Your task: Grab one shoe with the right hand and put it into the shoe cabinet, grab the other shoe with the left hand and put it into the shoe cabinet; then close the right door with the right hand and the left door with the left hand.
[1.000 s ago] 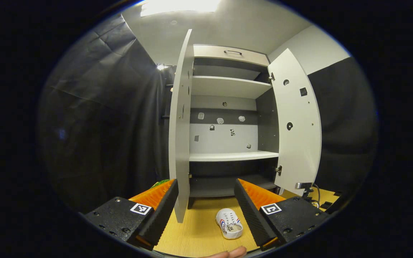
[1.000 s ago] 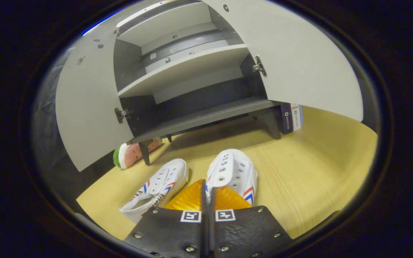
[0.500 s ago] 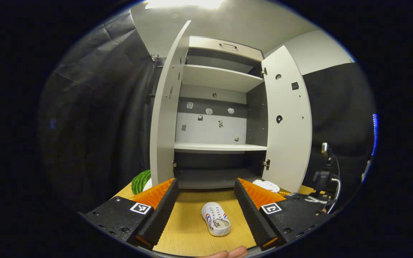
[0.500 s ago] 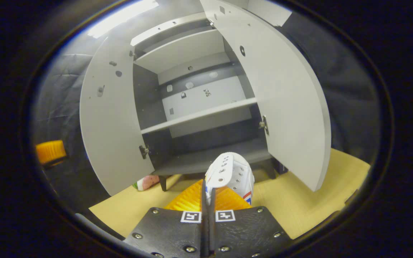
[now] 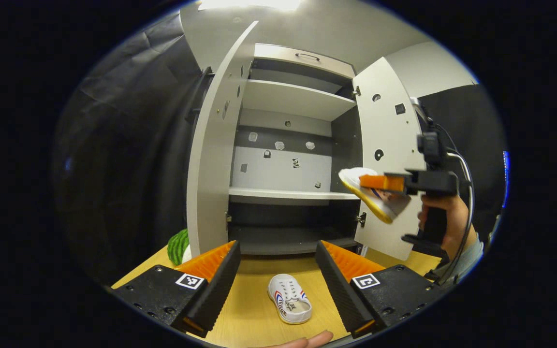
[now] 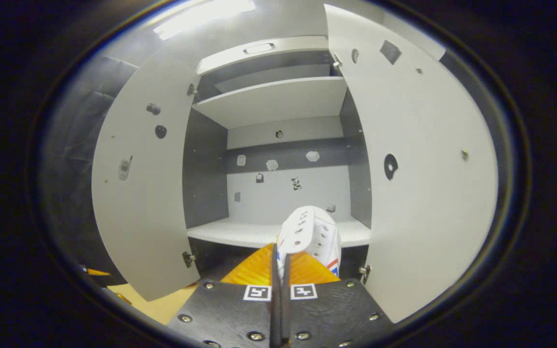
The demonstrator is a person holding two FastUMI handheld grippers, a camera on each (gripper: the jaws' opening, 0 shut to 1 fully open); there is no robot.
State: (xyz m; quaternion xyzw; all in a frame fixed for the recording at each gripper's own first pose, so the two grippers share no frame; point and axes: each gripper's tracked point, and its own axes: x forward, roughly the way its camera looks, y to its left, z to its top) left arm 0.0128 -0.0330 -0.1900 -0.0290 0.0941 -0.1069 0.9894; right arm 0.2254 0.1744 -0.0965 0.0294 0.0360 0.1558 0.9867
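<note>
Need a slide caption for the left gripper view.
Right gripper lifts one shoe toward the open cabinet; the other shoe waits on the floor.

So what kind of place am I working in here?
Most likely a staged recording booth, not a real home: a shoe cabinet with both doors open stands on a wood-look floor, black cloth hangs behind it, and marker tags dot its back panel.

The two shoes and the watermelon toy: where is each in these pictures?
Held shoe [image 6: 311, 232], right gripper view, laced upper.
Shoe on the floor [image 5: 288, 303], left gripper view, laced upper.
Watermelon toy [image 5: 178, 245], left gripper view, green rind.
</note>
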